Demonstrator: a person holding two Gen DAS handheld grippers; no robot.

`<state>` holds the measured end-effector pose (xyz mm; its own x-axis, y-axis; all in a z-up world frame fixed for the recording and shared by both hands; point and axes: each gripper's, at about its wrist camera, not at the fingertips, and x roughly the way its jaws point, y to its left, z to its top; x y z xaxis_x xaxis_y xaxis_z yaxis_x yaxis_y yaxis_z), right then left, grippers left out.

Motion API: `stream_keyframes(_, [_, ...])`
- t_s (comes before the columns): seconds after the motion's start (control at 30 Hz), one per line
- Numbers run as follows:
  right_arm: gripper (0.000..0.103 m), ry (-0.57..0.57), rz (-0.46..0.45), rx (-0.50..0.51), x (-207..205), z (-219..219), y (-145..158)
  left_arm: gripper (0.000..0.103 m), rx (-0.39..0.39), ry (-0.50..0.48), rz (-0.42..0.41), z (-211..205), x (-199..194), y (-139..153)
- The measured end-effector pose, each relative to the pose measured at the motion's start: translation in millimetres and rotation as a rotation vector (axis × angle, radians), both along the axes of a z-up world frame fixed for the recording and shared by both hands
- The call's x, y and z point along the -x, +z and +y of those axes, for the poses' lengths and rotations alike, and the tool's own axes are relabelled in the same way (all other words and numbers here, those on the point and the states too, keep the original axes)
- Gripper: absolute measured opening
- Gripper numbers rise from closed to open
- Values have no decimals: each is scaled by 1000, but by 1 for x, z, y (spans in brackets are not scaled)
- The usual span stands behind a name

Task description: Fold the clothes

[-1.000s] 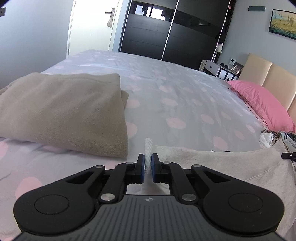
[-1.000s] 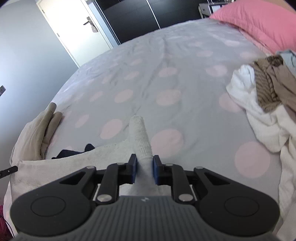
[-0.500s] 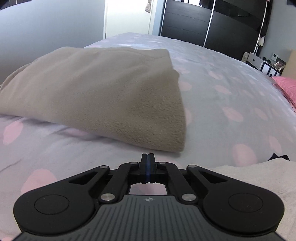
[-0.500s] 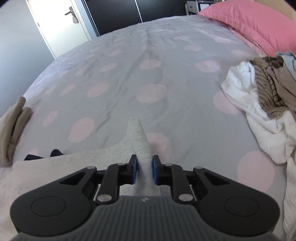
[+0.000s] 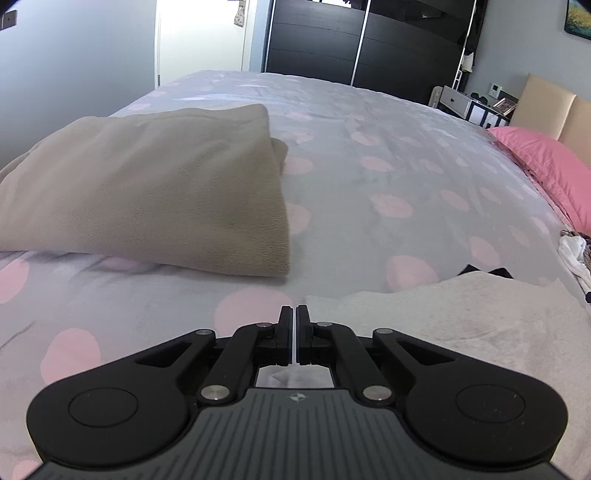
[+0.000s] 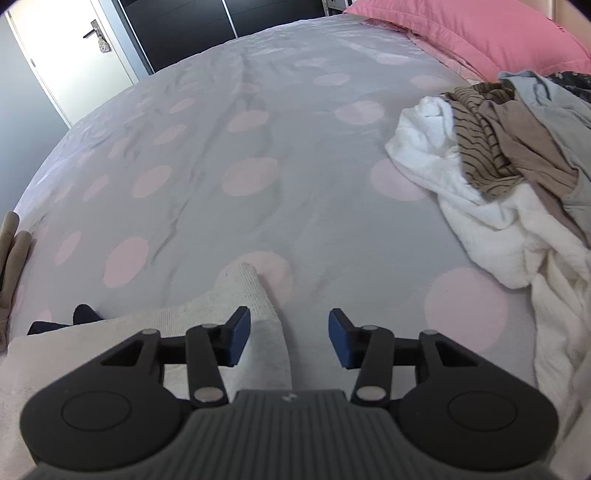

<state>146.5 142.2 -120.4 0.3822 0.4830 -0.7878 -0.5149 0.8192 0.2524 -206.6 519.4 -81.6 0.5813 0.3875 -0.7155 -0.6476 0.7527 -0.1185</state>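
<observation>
A light grey garment (image 5: 461, 325) lies flat on the spotted bedspread (image 5: 369, 147), with a dark piece (image 5: 498, 272) peeking out from under its far edge. My left gripper (image 5: 294, 314) hovers just past the garment's left edge, shut with nothing between its pads. In the right wrist view the same garment (image 6: 207, 314) ends in a ribbed corner that lies on the bed beside the left finger (image 6: 238, 328). My right gripper (image 6: 290, 326) is open above it and holds nothing.
A folded beige garment (image 5: 147, 184) sits on the bed to the left. A loose pile of white, striped brown and pale blue clothes (image 6: 498, 166) lies at the right. Pink pillows (image 6: 461, 33) are at the headboard; a door and dark wardrobe stand beyond.
A second ago the left gripper was shut on the garment's edge; it has since let go and closed empty. The right gripper has opened and dropped the ribbed corner onto the bed.
</observation>
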Motion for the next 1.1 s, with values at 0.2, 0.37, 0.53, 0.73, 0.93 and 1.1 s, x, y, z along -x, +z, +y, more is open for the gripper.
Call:
stream_keyframes(0.2, [48,34,-20,-30,41,-34,32,0,-17,-64,2,-51,-6,15])
stream_keyframes(0.37, [37,120,-86,-48,108,-46,39,0,-32,-116,4,-94,-10,27])
stream_keyframes(0.53, [36,176,-117,-49,171,-50,30,0,-46,-122,54,-137,0,17])
stream_keyframes(0.73, [36,255,-150,5,210,-46,8,0,-25,-121,74,-172,7,-4])
stream_keyframes(0.93, [32,289,-83,126,217,-43,-28,0,8,-73,153,-173,9,-32])
stream_keyframes(1.1, [31,332,-138,161,226,-41,-37,0,61,-55,173,-163,10,-40])
